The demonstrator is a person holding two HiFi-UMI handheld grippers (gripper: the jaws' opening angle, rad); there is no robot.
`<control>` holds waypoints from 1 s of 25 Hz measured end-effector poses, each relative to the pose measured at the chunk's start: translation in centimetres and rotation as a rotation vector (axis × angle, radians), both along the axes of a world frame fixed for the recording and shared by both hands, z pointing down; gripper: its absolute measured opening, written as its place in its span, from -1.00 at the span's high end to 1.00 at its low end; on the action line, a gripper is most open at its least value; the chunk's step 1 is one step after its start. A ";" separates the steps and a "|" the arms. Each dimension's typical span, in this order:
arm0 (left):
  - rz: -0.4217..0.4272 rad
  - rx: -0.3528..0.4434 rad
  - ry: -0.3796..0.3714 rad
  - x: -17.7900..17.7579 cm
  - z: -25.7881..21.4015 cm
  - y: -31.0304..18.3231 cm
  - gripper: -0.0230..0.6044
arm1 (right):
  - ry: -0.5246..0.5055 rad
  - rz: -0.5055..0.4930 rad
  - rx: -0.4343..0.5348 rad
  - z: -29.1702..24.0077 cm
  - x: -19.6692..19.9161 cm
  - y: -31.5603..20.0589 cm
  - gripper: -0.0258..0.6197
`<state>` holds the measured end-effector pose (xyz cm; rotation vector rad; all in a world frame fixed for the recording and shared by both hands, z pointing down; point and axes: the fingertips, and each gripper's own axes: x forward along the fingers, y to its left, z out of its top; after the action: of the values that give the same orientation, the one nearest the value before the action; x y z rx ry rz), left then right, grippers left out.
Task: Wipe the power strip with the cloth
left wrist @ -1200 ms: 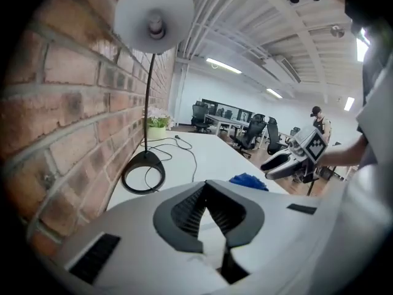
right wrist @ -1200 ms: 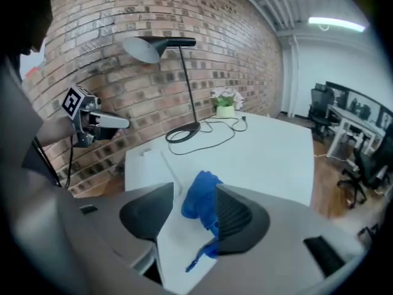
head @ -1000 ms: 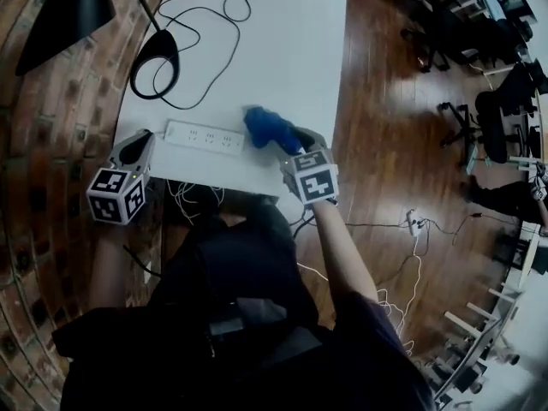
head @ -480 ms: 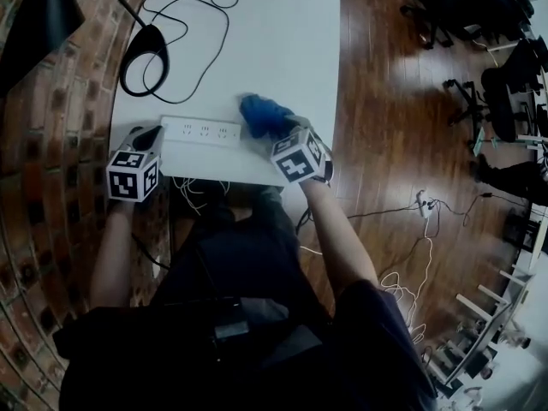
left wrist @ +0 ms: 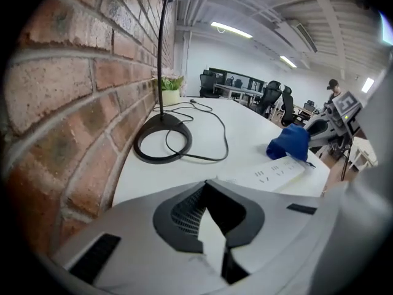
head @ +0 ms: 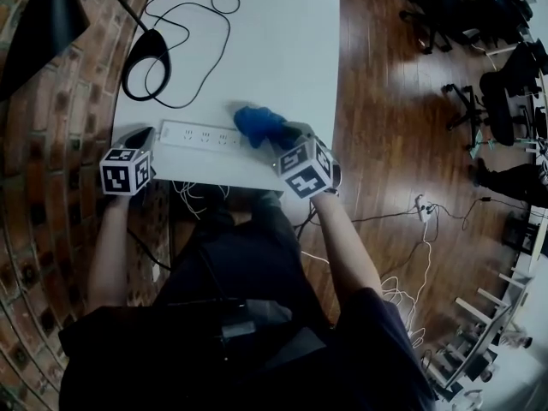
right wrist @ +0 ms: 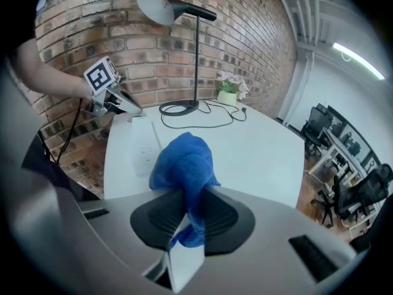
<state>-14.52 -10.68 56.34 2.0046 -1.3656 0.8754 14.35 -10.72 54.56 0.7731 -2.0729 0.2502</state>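
Note:
A white power strip lies along the near edge of the white table. A bunched blue cloth rests at its right end. My right gripper comes at the cloth from the near right, and its jaws have just been closing. In the right gripper view the cloth is pinched between the pads of the right gripper, and the strip lies beyond it. My left gripper is shut and empty, low at the strip's left end. The left gripper view shows the strip and the cloth ahead of that gripper.
A black desk lamp's round base and a looping black cord take up the far left of the table. A brick wall runs close along the left. To the right the table ends over a wood floor, where office chairs and cables are.
The right gripper has rolled and its jaws have closed on the blue cloth. The left gripper has sunk toward the table at the strip's left end.

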 end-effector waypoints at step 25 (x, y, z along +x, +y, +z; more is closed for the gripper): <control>0.013 -0.016 0.008 1.6 1.4 1.9 0.91 | 0.038 -0.174 -0.133 1.0 -9.3 3.1 0.69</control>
<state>-12.88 -8.75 57.78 2.0047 -1.3379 0.8803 5.02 -7.66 55.61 0.5102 -2.0510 0.2712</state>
